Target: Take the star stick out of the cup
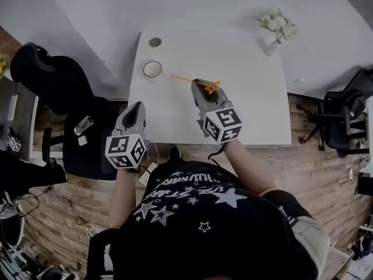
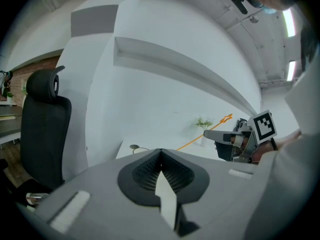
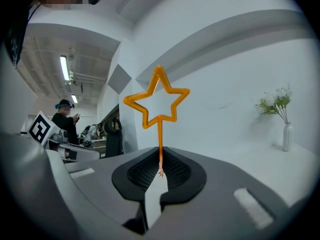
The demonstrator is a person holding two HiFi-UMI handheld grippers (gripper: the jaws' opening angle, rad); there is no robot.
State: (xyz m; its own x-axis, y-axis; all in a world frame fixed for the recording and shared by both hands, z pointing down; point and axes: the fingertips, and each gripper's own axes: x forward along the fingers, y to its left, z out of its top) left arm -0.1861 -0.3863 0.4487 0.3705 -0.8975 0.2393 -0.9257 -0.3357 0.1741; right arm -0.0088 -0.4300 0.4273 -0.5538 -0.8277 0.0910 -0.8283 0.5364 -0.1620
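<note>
The orange star stick (image 1: 192,80) is clear of the white cup (image 1: 152,69), which stands at the table's far left. My right gripper (image 1: 199,84) is shut on the thin stem, to the right of the cup above the table. In the right gripper view the star (image 3: 157,101) rises above the shut jaws (image 3: 160,173). My left gripper (image 1: 135,107) hangs at the table's near left edge, shut with nothing in it (image 2: 160,156). From the left gripper view, the stick (image 2: 200,136) slants past the right gripper (image 2: 235,141).
The white table (image 1: 250,98) carries a small vase of white flowers (image 1: 275,31) at its far right and a round cable port (image 1: 155,42) at the back left. Black office chairs stand left (image 1: 52,74) and right (image 1: 344,118) of the table.
</note>
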